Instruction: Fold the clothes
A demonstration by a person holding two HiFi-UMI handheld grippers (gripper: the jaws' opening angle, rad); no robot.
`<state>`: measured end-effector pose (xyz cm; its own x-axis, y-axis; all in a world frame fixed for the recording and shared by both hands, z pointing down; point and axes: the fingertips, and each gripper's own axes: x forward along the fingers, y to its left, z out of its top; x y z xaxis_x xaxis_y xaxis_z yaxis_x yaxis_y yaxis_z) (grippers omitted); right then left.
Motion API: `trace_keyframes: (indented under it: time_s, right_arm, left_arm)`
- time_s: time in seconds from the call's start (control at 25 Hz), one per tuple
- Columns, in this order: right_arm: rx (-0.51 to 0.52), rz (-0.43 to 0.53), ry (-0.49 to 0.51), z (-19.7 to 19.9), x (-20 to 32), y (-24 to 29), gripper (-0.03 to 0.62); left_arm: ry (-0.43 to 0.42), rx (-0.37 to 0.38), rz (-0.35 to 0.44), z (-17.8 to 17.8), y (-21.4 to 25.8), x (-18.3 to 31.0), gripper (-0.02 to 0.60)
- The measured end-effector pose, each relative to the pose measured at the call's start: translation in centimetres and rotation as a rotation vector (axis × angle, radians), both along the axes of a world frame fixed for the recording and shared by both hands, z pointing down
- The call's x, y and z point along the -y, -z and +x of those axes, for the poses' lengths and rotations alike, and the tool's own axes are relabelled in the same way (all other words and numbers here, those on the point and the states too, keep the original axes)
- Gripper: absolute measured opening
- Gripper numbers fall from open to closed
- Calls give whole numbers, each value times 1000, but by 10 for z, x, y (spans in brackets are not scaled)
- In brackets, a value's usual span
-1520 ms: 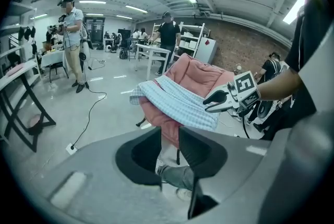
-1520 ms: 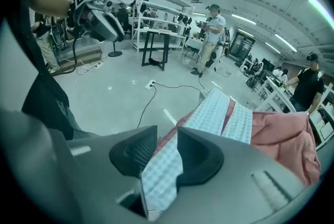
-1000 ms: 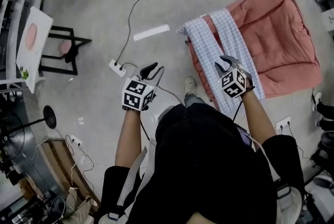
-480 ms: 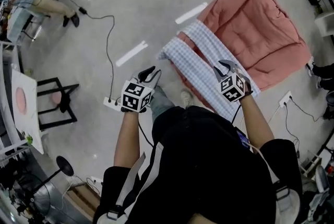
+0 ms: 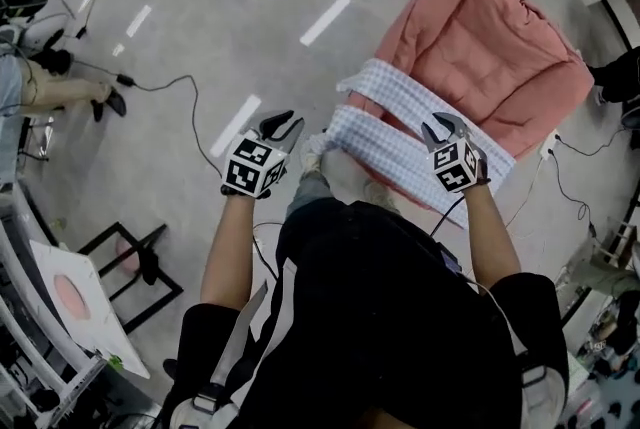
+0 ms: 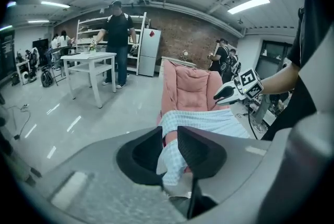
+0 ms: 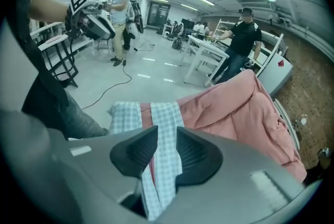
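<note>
The left gripper (image 5: 283,124) hangs just beside the left end of the checked cloth (image 5: 395,142), jaws a little apart and gripping nothing. The right gripper (image 5: 443,125) is over the cloth's right part, jaws likewise a little apart, with checks showing through the gap. The cloth lies in two strips along the near edge of a pink quilt (image 5: 480,37). Farther off, a person (image 6: 119,30) stands at a white table (image 6: 88,58).

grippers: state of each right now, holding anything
left gripper: slightly open, holding nothing; the checked cloth shows through the gap.
right gripper: slightly open, holding nothing, above the checked cloth.
</note>
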<state>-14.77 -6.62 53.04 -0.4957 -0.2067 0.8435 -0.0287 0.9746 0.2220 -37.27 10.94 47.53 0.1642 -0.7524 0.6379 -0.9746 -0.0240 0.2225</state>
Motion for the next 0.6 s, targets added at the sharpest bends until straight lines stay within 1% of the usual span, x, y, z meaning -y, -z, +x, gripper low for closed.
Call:
trace_keyframes:
  time_s: [0.12, 0.2, 0.28, 0.36, 0.48, 0.6]
  right_arm:
    - [7, 8, -67, -32, -3, 6, 120]
    - [22, 15, -105, -46, -5, 11, 118]
    - [34, 21, -154, -52, -1, 15, 110]
    - [40, 24, -205, -54, 7, 16, 109]
    - [48, 25, -255, -56, 18, 13, 109]
    - [34, 21, -293, -51, 26, -1, 109]
  left_arm:
    - [-90, 3, -8, -41, -4, 17, 98]
    - [-162, -2, -15, -55, -9, 31, 95]
    - [-238, -6, -26, -59, -15, 44, 95]
    - [-294, -11, -36, -59, -21, 57, 95]
    - [-348, -18, -49, -58, -32, 72, 95]
    - [-383, -21, -65, -58, -49, 88, 94]
